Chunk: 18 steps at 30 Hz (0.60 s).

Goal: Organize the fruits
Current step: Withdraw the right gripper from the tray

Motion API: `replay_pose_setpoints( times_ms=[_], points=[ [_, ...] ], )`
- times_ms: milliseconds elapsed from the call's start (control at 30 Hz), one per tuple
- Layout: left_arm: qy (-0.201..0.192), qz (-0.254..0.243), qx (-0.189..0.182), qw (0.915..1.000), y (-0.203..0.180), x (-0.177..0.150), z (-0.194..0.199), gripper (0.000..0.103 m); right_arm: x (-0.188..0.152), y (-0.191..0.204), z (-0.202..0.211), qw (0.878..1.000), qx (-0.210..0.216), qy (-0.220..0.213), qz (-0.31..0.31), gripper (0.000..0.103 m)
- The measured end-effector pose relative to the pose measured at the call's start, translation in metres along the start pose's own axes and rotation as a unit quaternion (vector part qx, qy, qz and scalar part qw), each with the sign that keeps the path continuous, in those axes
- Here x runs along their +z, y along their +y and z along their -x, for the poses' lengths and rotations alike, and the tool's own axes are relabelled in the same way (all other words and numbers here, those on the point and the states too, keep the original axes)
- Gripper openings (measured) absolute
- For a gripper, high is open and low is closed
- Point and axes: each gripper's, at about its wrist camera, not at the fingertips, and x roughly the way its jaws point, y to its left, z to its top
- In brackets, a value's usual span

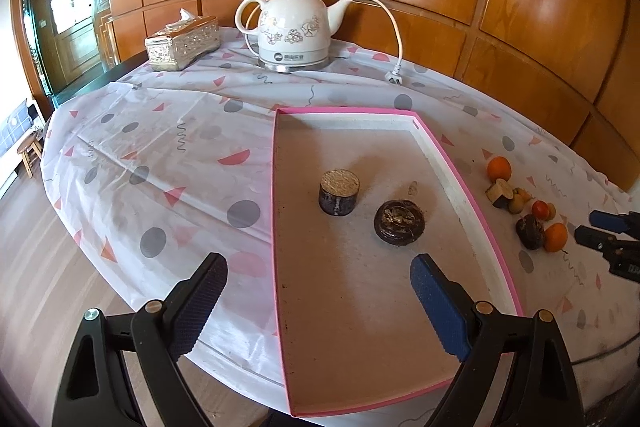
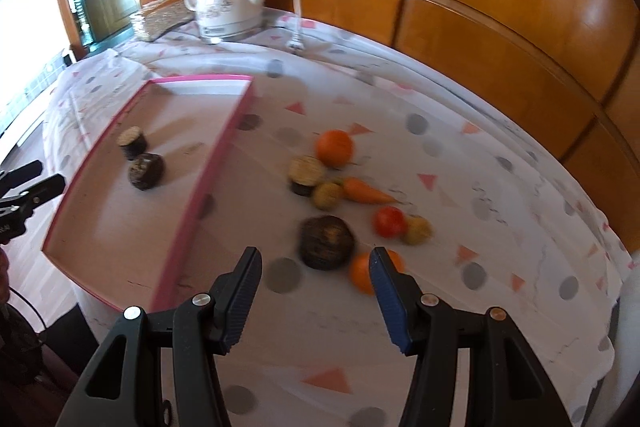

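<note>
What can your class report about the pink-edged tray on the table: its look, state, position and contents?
The tray is a shallow rectangular box with a bright pink rim, white inner walls and a dull beige, slightly speckled floor, probably cardboard. It lies flat and open on the patterned tablecloth, its near corner overhanging the table edge. Inside stand two dark pieces: a cut cylinder and a rounder piece. Neither gripper touches it.

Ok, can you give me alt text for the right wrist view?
The open right gripper hovers over a patterned tablecloth, aimed at a dark round fruit among scattered oranges, a carrot and a tomato. Left of them, a pink-rimmed tray holds two dark pieces.
</note>
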Motion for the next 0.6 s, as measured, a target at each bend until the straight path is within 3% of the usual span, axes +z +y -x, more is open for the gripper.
replay_pose_setpoints(
  times_ms=[367, 600],
  points=[
    [0.01, -0.011, 0.0, 0.9999, -0.007, -0.001, -0.005, 0.093, -0.029, -0.077, 0.004, 0.996, -0.06, 0.025, -0.053, 0.057],
    [0.011, -0.029, -0.004, 0.9995, -0.018, 0.002, -0.006, 0.093, -0.053, -0.134, -0.002, 0.985, -0.11, 0.048, -0.12, 0.057]
  ],
)
